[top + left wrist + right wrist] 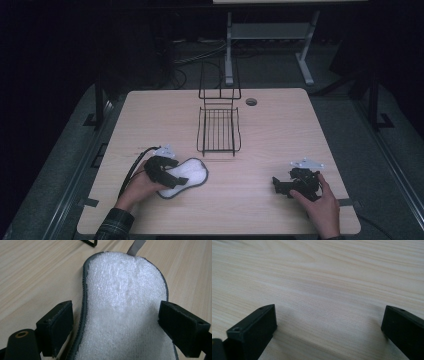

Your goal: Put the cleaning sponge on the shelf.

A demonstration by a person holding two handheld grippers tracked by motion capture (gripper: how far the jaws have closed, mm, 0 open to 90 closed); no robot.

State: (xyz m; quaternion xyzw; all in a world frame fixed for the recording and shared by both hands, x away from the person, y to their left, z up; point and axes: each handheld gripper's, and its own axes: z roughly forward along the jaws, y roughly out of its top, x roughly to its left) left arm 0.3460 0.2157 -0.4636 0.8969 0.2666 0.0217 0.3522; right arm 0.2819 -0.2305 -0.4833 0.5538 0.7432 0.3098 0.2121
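we see the white pad (184, 175), fluffy with a dark grey sewn edge, lying flat on the pale wood worktop (280, 135) at its near left, a short way in front of the black wire rack (218, 130). the left gripper (167, 175) hangs over the near end of the pad, held by the left hand (142, 186) coming in from the bottom edge. in the left gripper view its fingers (58, 326) stand wide apart, one on each side of the pad (125, 312); the left one sits clear of the grey edge, the right one is at or just over the other edge, and we cannot tell whether it touches. the pads do not press on it. a small grey tab (136, 246) sticks out at the pad's far end.

the right gripper (280, 186) rests low at the near right, well apart from the pad, in the right hand (320, 200). its fingers (253, 331) are spread wide over bare wood.
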